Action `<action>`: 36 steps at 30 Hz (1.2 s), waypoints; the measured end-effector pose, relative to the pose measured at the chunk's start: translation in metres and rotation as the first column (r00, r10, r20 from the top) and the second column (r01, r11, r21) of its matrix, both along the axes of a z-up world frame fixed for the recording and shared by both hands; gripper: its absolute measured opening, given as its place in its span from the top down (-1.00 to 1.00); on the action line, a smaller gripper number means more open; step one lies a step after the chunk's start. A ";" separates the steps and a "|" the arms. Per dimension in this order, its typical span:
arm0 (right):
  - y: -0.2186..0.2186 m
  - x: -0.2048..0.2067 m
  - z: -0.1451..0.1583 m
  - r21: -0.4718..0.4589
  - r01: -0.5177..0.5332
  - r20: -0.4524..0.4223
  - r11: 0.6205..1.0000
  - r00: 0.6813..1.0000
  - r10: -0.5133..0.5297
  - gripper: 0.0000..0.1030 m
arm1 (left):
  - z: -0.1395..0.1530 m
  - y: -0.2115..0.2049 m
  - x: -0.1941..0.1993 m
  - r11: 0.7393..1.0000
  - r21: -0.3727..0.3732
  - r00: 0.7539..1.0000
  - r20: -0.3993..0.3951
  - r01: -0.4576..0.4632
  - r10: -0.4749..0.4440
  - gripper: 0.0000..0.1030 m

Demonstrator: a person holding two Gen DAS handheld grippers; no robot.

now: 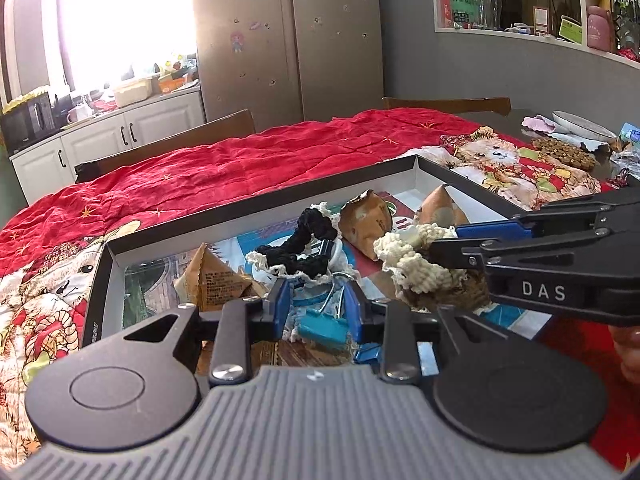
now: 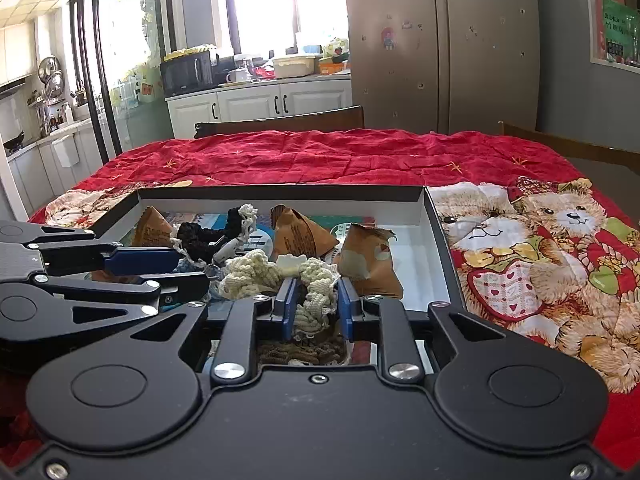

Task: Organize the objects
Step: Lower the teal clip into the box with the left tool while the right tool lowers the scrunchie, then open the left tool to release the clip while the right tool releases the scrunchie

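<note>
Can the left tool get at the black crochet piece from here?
Probably yes. The left tool sits just short of the black crochet piece, with only a blue binder clip between its fingers; the right tool works off to the side.

Left wrist view: low, close above tray (image 1: 256, 210), facing fridge (image 1: 288, 32). Right wrist view: same height, from tray's right, facing window. Both share tray, red quilt (image 2: 320, 156).

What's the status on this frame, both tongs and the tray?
Left tongs open around the blue binder clip. Right tongs closing around the cream crochet piece, grip unconfirmed. Both over the black tray; snack packets crowd it.
</note>
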State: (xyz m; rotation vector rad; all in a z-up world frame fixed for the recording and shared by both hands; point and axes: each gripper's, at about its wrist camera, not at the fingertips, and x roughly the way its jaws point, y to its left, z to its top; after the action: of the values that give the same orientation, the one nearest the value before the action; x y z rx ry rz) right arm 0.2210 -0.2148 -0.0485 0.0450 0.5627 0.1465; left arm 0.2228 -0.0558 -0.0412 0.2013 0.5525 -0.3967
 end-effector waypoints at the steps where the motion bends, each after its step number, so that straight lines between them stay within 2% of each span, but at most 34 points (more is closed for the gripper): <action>1: 0.000 0.000 0.001 0.001 0.001 0.003 1.000 1.000 -0.001 0.50 | 0.000 0.001 0.000 1.000 -0.001 1.000 0.001 -0.002 0.002 0.05; 2: 0.000 -0.001 0.001 0.002 0.003 0.006 1.000 1.000 -0.003 0.42 | 0.000 0.001 0.000 1.000 -0.003 1.000 0.002 -0.004 0.004 -0.03; 4: -0.002 -0.002 0.003 0.005 0.006 0.010 1.000 1.000 -0.006 0.33 | 0.001 0.001 -0.001 1.000 -0.005 1.000 0.006 -0.008 0.008 -0.05; 10: -0.002 -0.009 0.011 0.003 0.004 0.040 1.000 0.999 -0.004 0.28 | 0.007 0.002 -0.008 1.000 -0.018 1.000 0.019 -0.012 0.012 -0.12; 14: 0.000 -0.017 0.020 -0.013 -0.003 0.067 1.000 0.998 0.003 0.22 | 0.015 0.004 -0.015 0.999 -0.034 0.999 0.034 -0.019 0.020 -0.25; 29: 0.001 -0.052 0.051 -0.009 -0.022 0.127 1.000 0.992 0.023 0.12 | 0.049 0.021 -0.057 0.995 -0.074 0.993 0.089 -0.064 0.071 -0.54; 36: 0.003 -0.075 0.064 -0.013 -0.037 0.149 0.999 0.988 0.038 0.02 | 0.058 0.030 -0.077 0.992 -0.096 0.993 0.082 -0.080 0.088 -0.66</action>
State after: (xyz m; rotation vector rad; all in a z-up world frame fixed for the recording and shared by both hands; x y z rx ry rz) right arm 0.1457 -0.2121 0.0159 0.0135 0.4145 0.1818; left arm 0.1461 -0.0255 0.0173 0.1050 0.4547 -0.3294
